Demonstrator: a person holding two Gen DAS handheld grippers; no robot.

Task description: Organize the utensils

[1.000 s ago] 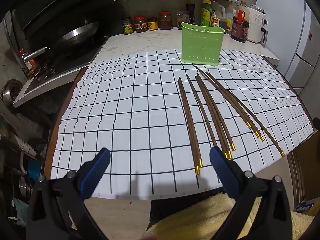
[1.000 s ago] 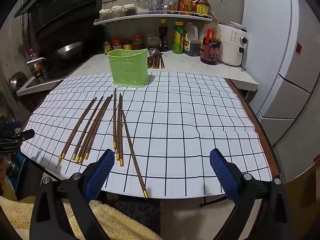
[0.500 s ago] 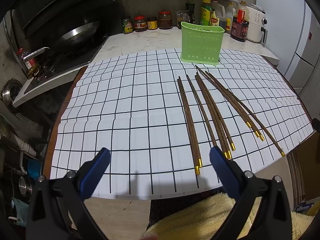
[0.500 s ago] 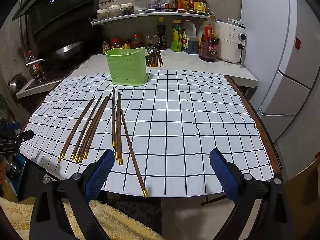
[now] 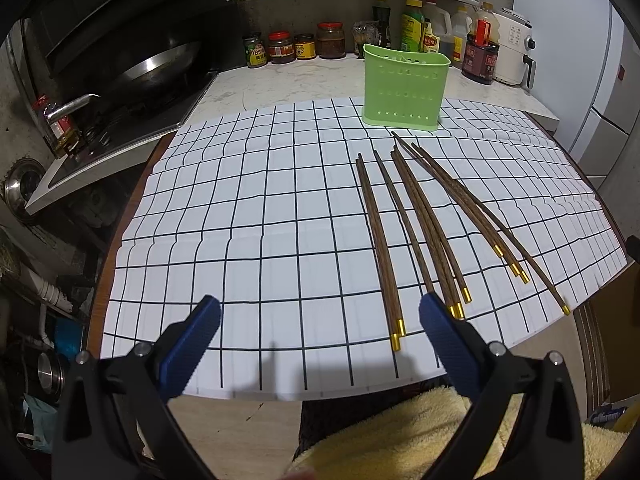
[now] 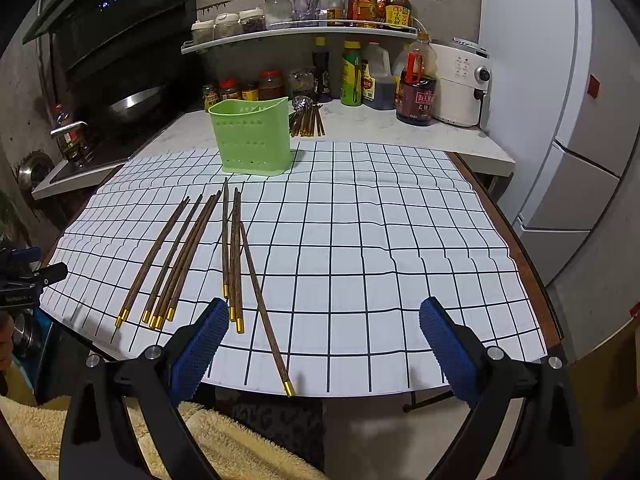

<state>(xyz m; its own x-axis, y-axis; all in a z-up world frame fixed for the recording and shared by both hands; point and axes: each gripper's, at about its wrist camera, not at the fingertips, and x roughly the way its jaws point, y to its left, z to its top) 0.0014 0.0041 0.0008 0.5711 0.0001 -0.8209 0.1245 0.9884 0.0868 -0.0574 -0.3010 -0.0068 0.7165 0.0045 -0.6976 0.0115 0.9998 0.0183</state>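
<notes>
Several brown chopsticks with gold tips (image 5: pixel 420 224) lie fanned out on the white checked cloth (image 5: pixel 260 208); they also show in the right wrist view (image 6: pixel 192 248). A green perforated utensil holder (image 5: pixel 405 88) stands upright at the cloth's far edge, also in the right wrist view (image 6: pixel 252 140). My left gripper (image 5: pixel 320 328) is open and empty, at the near edge of the cloth, just left of the chopstick tips. My right gripper (image 6: pixel 320 332) is open and empty, at the near edge, right of the chopsticks.
Jars and bottles (image 5: pixel 304 46) line the back counter under a shelf (image 6: pixel 300 34). A wok (image 5: pixel 156 68) sits on the stove at left. A white appliance (image 6: pixel 460 84) and more chopsticks (image 6: pixel 308 120) are behind the holder. A yellow towel (image 5: pixel 400 436) lies below.
The right wrist view has shifted slightly, with the scene sitting a little lower and nearer. The left gripper and the chopsticks have not moved.
</notes>
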